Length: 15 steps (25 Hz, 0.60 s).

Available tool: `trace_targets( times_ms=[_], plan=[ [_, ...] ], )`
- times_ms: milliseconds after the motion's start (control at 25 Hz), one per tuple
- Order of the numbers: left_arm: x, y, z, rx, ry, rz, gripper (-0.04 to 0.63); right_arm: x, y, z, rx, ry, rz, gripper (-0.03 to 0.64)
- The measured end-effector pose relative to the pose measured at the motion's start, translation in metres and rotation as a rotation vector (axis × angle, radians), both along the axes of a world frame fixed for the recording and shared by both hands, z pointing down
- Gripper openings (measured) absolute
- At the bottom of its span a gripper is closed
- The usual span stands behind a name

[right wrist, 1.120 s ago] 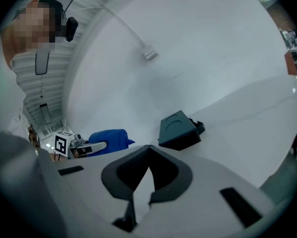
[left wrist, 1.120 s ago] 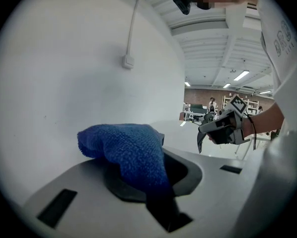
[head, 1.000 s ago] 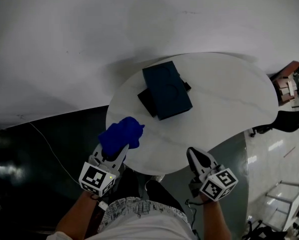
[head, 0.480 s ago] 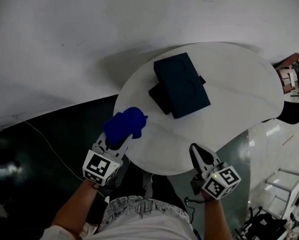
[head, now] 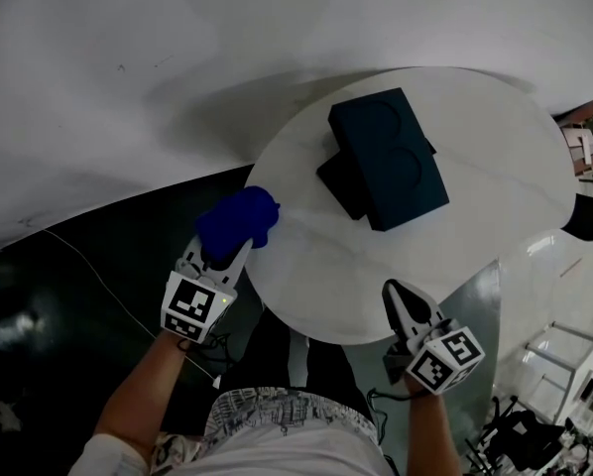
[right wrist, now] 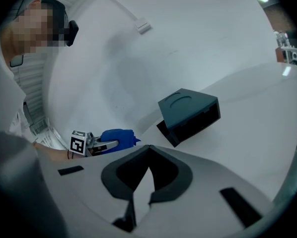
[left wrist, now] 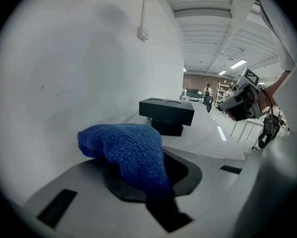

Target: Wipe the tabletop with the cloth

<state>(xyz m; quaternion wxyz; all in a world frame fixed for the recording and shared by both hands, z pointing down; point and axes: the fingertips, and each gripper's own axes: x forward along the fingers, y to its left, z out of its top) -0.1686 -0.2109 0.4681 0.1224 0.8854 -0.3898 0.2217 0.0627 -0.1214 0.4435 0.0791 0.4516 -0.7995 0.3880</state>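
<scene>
1. Left tongs (head: 239,244) are clamped on the cloth (head: 237,221). It sits as a bunched blue wad that bulges over and ahead of the jaw tips, and the left gripper view shows it filling the gap.
2. Key relation: the cloth is at the table (head: 316,266)'s near-left rim, so nearly all of the bare top lies ahead and to the right of the left tongs. We judge that the wipe has to run that way.
3. We can't tell whether the cloth is pressed onto the top or held just above the rim.
4. The wad has no clear long axis. It is a lump, not a flat pad, so contact will probably be a narrow patch.
5. A dark box (head: 391,157), stacked on a smaller dark piece, sits on the far middle of the table, well apart from the cloth. Strokes will have to go round it.
6. Right tongs (head: 396,294) have their jaws together with nothing between them. They hang by the near-right rim, farther from the cloth than the left, so the left side does the work.
</scene>
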Motion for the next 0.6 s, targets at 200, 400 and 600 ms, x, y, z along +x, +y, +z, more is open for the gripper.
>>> trace_targets(
  times_ms=[200, 400, 600],
  plan=[
    [-0.02, -0.016, 0.012, 0.05, -0.116, -0.042, 0.077, -0.002, 0.006, 0.013, -0.027, 0.009, 0.005, 0.006],
    [-0.018, -0.017, 0.039, 0.035, -0.182, -0.018, 0.077, -0.002, 0.013, 0.02, -0.047, 0.011, 0.011, 0.006],
    [0.0, -0.006, 0.072, -0.023, -0.202, 0.026, 0.077, 0.005, 0.021, 0.03, -0.073, 0.013, 0.02, 0.006]
  ],
)
